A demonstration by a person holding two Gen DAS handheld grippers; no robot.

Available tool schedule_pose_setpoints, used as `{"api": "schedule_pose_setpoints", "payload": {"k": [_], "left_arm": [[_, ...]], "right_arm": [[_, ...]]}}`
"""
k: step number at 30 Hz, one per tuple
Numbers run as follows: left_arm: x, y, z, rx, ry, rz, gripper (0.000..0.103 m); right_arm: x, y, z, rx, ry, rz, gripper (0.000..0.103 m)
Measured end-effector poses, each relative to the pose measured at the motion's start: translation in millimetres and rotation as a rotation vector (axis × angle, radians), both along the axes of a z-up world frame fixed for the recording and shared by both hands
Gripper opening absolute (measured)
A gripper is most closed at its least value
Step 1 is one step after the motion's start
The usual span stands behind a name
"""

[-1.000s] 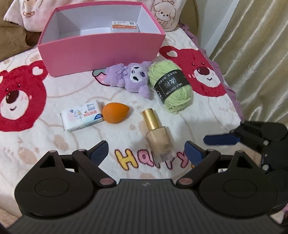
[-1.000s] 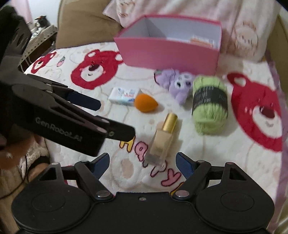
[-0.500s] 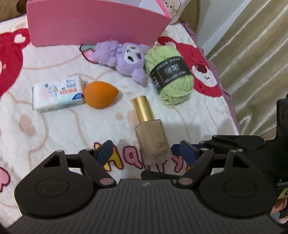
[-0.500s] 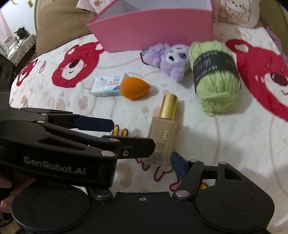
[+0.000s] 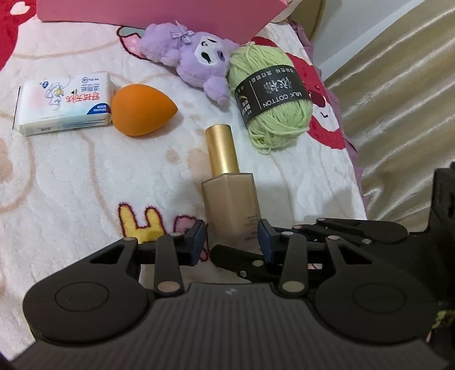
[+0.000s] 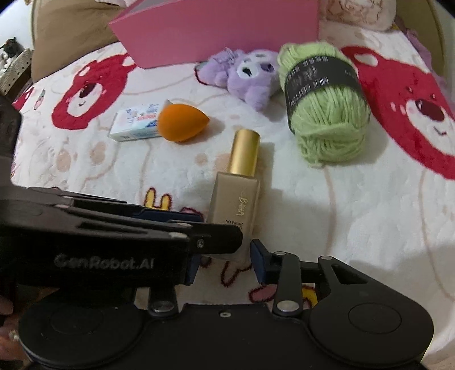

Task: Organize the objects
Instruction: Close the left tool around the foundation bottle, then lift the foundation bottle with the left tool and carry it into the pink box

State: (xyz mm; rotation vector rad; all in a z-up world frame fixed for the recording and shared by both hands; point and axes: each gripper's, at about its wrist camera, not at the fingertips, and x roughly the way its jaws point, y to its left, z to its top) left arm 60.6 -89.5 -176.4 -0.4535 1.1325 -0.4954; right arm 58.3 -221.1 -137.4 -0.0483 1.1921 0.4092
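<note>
A beige foundation bottle (image 5: 231, 199) with a gold cap lies on the bear blanket; it also shows in the right wrist view (image 6: 237, 196). My left gripper (image 5: 231, 237) has its blue pads on both sides of the bottle's base, touching or nearly touching it. My right gripper (image 6: 224, 261) sits at the same base from the other side, jaws narrowed around it, and the left gripper's fingers (image 6: 159, 227) cross in front of it. Behind lie an orange sponge (image 5: 140, 113), a tissue pack (image 5: 64, 104), a purple plush (image 5: 196, 61) and green yarn (image 5: 268, 95).
A pink box (image 5: 159, 11) stands at the back of the bed, also seen in the right wrist view (image 6: 216, 28). The blanket's right edge drops off toward a beige curtain (image 5: 398, 99). A brown cushion (image 6: 68, 34) lies at the back left.
Both grippers have moved forward and down to the bottle's base and their jaws have narrowed around it. The bottle has stayed lying in place.
</note>
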Motion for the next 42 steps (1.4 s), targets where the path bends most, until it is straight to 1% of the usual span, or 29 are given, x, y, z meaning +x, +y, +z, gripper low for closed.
{"api": "schedule_pose_setpoints", "payload": {"k": [3,6,9,10,14,17,23,26,29,33,36,42], "left_arm": [[1,1,-3,-0.018,0.004,0.010,0.045],[1,2,-6,-0.032,0.010,0.011,0.047],[1,0,-4,-0.025,0.003,0.009,0.046],[0,0,-4,-0.030,0.007,0.009,0.043],[-5,2,0,-0.018,0.010,0.010,0.042],[-9,6,7,0.001,0.002,0.013,0.042],[-20,13,34,0.073,-0.031,0.007,0.041],[-25,18,47,0.086,-0.042,0.009,0.041],[-27,21,61,0.122,-0.042,0.008,0.040],[-29,30,83,0.111,-0.052,0.004,0.040],[-30,37,104,0.108,-0.088,0.009,0.040],[-17,51,145,0.157,-0.147,0.031,0.040]], "right_arm": [[-1,0,1,-0.003,-0.004,0.007,0.042],[-2,1,2,-0.006,-0.005,0.016,0.042],[-2,0,3,0.013,0.001,-0.004,0.042],[-3,0,4,0.022,0.004,-0.006,0.042],[-8,4,6,0.031,0.000,-0.006,0.042],[-13,7,11,0.059,-0.012,-0.023,0.042],[-28,16,26,0.120,-0.054,-0.066,0.042],[-34,22,36,0.131,-0.076,-0.067,0.042],[-37,28,45,0.147,-0.079,-0.069,0.041],[-41,40,71,0.104,-0.118,-0.039,0.041],[-36,47,94,0.098,-0.135,-0.019,0.041],[-20,66,129,0.106,-0.210,0.047,0.041]]}}
